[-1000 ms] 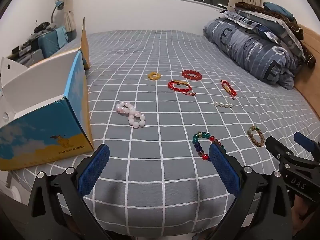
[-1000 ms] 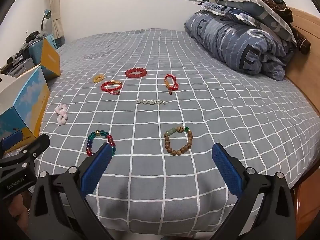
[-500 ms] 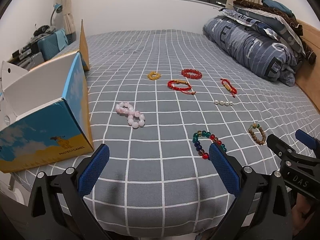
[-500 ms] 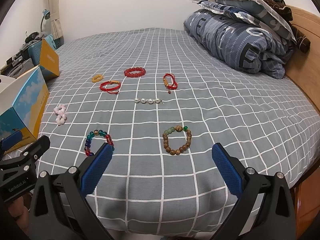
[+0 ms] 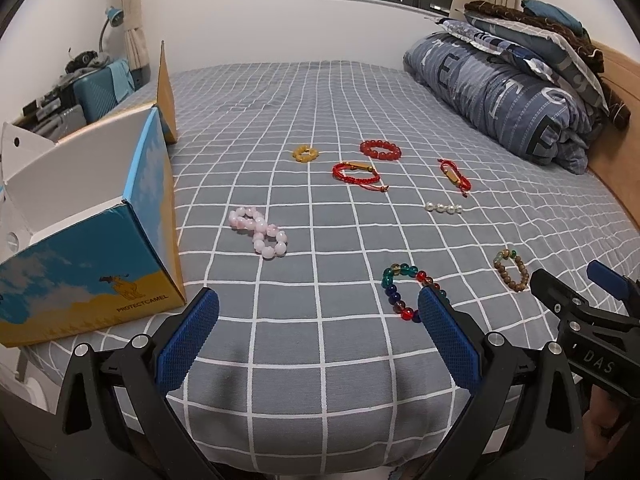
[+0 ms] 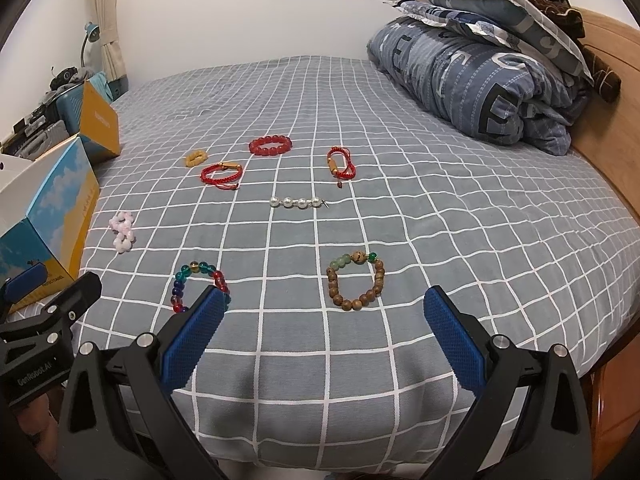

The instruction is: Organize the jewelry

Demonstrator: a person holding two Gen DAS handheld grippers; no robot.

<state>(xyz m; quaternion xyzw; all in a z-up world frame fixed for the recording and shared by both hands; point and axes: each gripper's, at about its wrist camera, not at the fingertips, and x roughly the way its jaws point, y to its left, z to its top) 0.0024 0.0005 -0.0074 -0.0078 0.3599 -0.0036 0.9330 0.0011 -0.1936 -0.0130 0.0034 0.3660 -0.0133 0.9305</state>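
The task looks not yet begun. All the jewelry lies spread on the bed (image 5: 320, 360): a pink bracelet (image 5: 259, 232) at centre left, a yellow ring of beads (image 5: 305, 153), a red bead bracelet (image 5: 379, 149), two red cord bracelets (image 5: 357, 172) and (image 5: 454, 175), a row of pearls (image 5: 443, 208), a multicolour bracelet (image 5: 404, 288) and a wooden bracelet (image 6: 356, 282). The open box (image 5: 92, 236) at the left of the frame seems to be the place for them; I cannot see inside it.

The left gripper (image 5: 318, 332) and the right gripper (image 6: 324, 330) both have jaws wide apart and hold nothing.

The left view shows the box large and near. The right view shows the wooden bracelet whole, near the frame centre.
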